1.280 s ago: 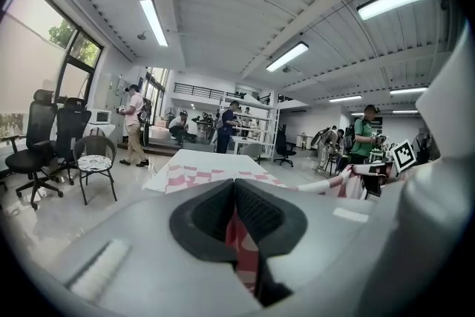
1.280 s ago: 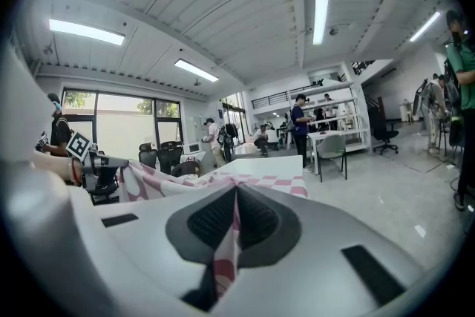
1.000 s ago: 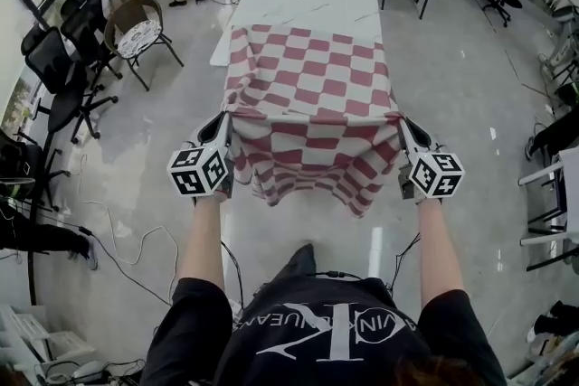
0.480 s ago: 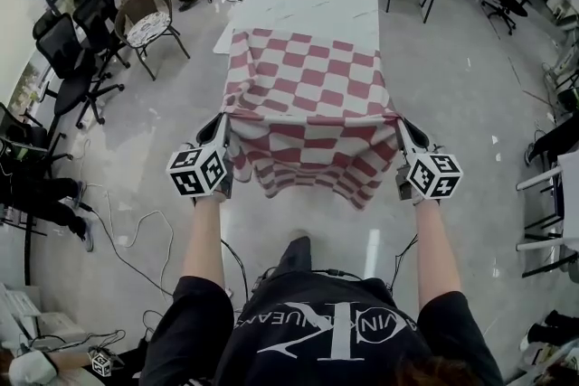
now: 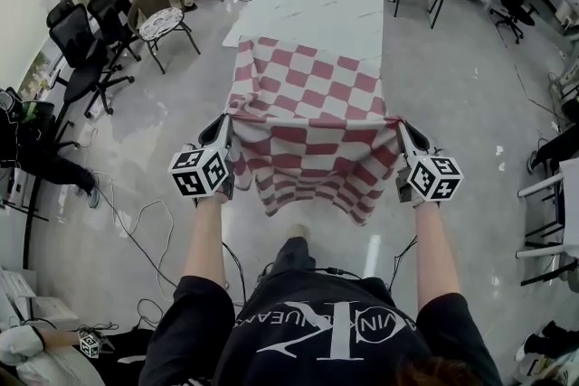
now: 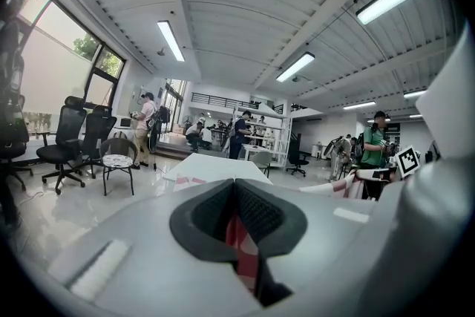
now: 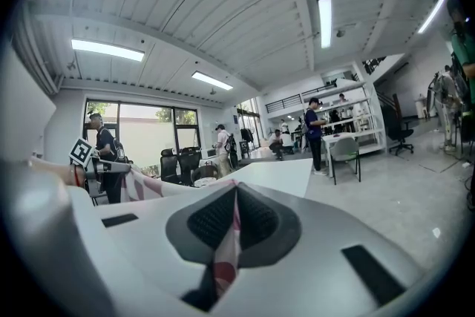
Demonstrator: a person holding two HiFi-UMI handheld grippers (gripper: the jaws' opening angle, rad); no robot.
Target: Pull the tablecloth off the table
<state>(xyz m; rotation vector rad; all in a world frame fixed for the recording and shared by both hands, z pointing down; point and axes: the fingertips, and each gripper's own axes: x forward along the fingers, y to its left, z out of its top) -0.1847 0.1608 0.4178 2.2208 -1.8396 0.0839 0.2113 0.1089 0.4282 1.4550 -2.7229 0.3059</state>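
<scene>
Glossy grey floor (image 5: 452, 104), chairs (image 5: 164, 17) off to the left, long white table (image 5: 312, 4) dead ahead. The checked tablecloth (image 5: 308, 86) lies only on the table's near part, far end bare. Left gripper (image 5: 225, 120) is clamped on one side of the cloth, right gripper (image 5: 400, 126) pinches the other. The fabric is taut between them, with loose folds hanging below.

Near end of the table (image 5: 312, 9), out of sight beneath the tablecloth (image 5: 308, 86).
</scene>
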